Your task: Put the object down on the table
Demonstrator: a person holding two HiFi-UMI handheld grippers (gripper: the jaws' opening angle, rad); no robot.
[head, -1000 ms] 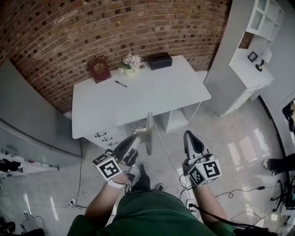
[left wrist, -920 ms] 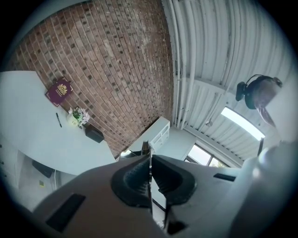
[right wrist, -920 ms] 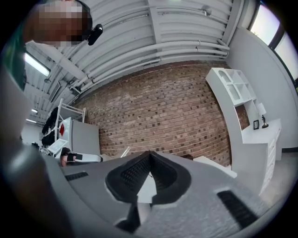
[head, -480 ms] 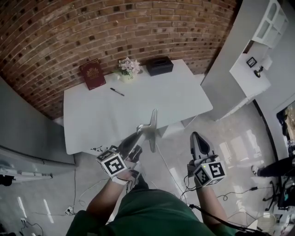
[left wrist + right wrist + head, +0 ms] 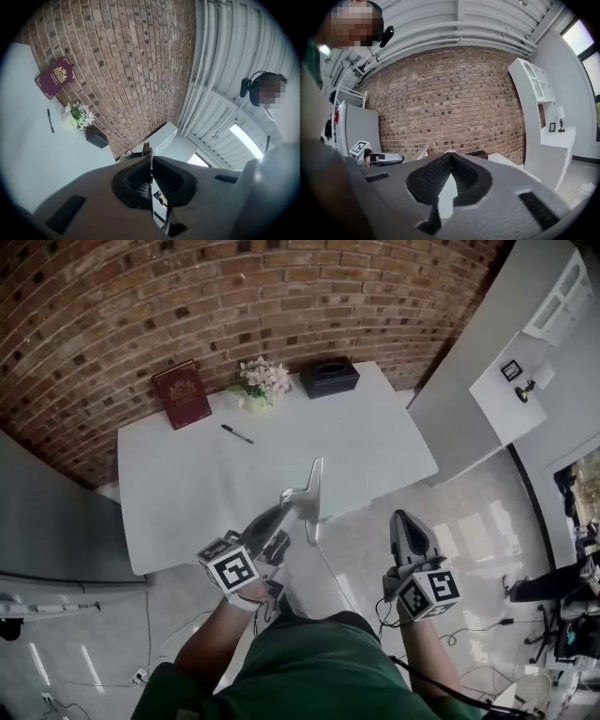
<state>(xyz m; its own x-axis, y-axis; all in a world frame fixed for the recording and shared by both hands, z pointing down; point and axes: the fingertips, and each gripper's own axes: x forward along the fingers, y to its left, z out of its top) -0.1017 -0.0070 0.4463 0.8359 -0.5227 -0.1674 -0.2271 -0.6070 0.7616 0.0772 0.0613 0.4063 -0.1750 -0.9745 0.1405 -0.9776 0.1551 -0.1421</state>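
**Left tongs** (image 5: 284, 510): clamped on the thin edge of a flat silver object (image 5: 314, 498), one pad on each face.

**Right tongs** (image 5: 404, 518): closed tip to tip with nothing between them, well to the right of the object and apart from it.

**Object, place:** in the air just ahead of the left tongs. From the head view it sat over the near edge of the white surface (image 5: 187, 488), not resting on it.

**Object, attitude:** it stood on edge with its faces turned left and right. Its long axis ran forward from the tongs, the far end toward the black box (image 5: 329, 377).

**Beyond the tongs:** pen (image 5: 236, 434), red book (image 5: 181, 393) and flowers (image 5: 258, 381).

**Handling, as judged:**
- Carry the object on over the bare part of the surface, short of the pen.
- Roll the wrist until a broad face looks down.
- Lower it until it bears, then release. Set down on edge, it would likely topple.
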